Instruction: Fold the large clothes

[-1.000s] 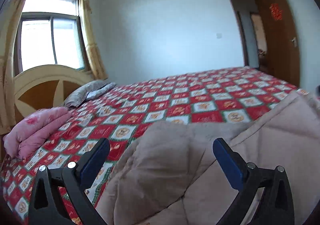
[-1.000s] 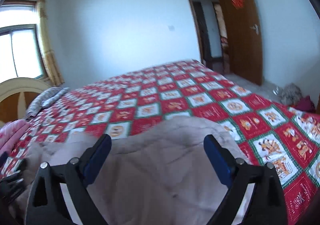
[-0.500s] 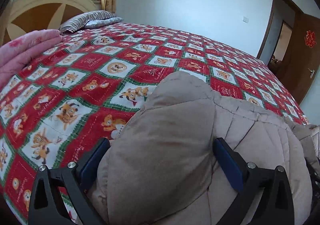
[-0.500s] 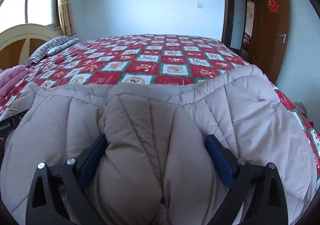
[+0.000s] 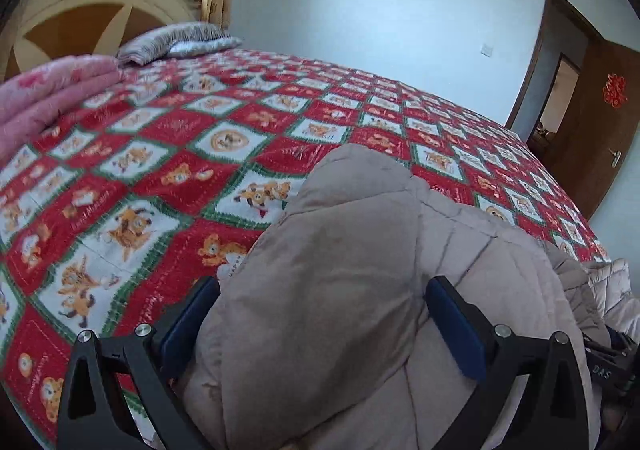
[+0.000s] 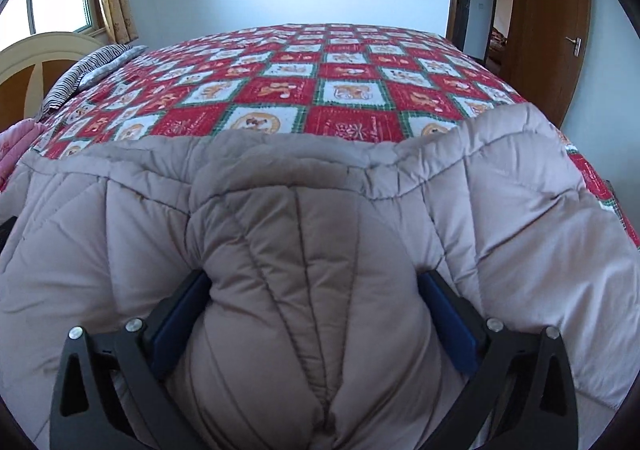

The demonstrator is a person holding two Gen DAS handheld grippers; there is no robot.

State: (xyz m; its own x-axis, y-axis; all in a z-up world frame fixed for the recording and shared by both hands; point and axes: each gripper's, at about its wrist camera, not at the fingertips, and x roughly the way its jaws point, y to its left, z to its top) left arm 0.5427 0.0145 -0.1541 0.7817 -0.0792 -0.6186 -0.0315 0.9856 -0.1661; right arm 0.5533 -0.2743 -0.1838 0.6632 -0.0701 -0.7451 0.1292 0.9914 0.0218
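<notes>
A large beige quilted padded coat (image 6: 304, 250) lies on the near part of a bed with a red, white and green patterned cover (image 6: 344, 90). My right gripper (image 6: 314, 314) stands wide open with a thick bulge of the coat between its blue pads (image 6: 178, 320). My left gripper (image 5: 320, 326) is also wide open, astride the coat's left end (image 5: 340, 270), with padding bulging between its fingers. The right gripper's black body shows at the right edge of the left wrist view (image 5: 612, 366).
A pink folded quilt (image 5: 52, 90) and a striped pillow (image 5: 176, 42) lie at the head of the bed by the wooden headboard (image 5: 80, 14). A window is behind it. An open brown door (image 6: 552, 18) stands at the far right.
Both grippers have come down from above the bed onto the coat, so that its padding now bulges between their open fingers. The jaws have stayed wide.
</notes>
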